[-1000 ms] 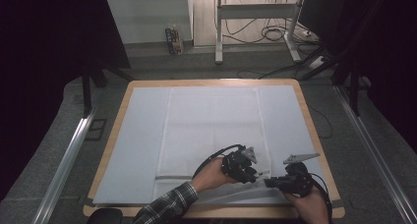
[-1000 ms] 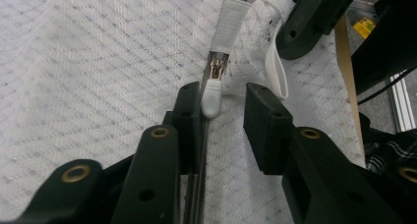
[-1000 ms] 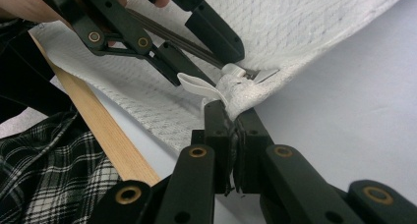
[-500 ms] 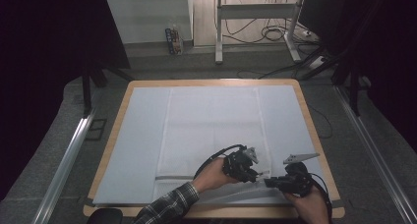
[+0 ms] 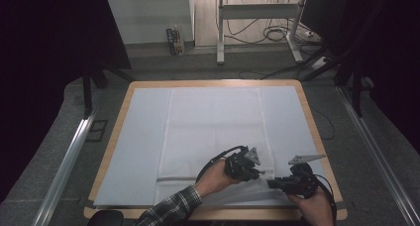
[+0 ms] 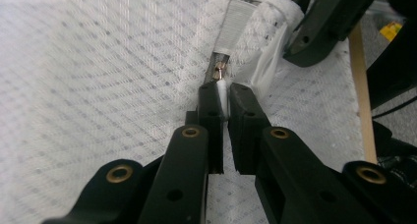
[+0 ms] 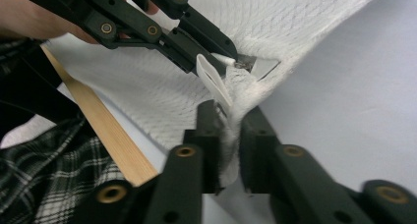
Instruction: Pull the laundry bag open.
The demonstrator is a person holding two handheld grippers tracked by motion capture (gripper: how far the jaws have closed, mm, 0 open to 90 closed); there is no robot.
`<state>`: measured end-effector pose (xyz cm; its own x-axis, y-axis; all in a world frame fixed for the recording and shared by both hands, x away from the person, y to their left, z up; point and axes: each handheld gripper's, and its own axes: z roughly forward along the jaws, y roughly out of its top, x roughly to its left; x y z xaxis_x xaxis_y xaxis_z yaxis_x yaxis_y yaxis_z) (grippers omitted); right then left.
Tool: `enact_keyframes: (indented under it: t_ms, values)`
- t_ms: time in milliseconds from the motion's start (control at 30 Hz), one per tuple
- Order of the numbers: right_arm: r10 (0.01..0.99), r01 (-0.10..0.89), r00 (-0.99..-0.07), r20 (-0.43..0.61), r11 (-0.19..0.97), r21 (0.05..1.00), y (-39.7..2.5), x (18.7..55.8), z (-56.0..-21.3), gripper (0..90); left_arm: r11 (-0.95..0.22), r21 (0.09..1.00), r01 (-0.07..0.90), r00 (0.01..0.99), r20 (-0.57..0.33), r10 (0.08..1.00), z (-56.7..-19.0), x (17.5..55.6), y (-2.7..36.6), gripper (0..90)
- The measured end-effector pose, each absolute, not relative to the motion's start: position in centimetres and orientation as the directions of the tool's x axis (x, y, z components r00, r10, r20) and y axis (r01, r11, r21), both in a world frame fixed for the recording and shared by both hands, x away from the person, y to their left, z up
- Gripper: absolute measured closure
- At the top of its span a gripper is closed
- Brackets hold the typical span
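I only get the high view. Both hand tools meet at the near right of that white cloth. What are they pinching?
Observer: The left tool is shut on a white zipper tab.
Operator: And the other one?
Observer: The right tool clamps a bunched corner of the mesh bag, just beside that tab.
Operator: So the cloth is a bag?
Observer: Yes, up close it shows a fine netted weave with a zipper.

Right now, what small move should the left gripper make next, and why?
Probably draw the zipper pull slowly along the zipper: the left gripper is shut on it, while the right gripper pinches the mesh bag corner, bracing it.
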<state>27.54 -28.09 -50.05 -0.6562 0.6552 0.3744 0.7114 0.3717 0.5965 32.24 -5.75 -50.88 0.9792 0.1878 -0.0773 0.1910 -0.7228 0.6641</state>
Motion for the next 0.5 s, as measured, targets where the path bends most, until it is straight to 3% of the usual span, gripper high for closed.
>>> enact_keyframes:
  t_ms: [133, 500]
  values:
    - [0.651, 0.708, -0.651, 0.39, 0.335, 0.622, -28.5, 27.4, -49.3, 62.3, -0.711, 0.679, 0.185, 0.98, -0.07, 0.188, -50.2, 32.1, -5.5, 85.4]
    - [0.656, 0.728, -0.618, 0.432, 0.272, 0.629, -28.7, 28.4, -48.4, 50.6, -0.7, 0.694, 0.169, 0.982, -0.06, 0.178, -50.0, 31.5, -5.0, 85.6]
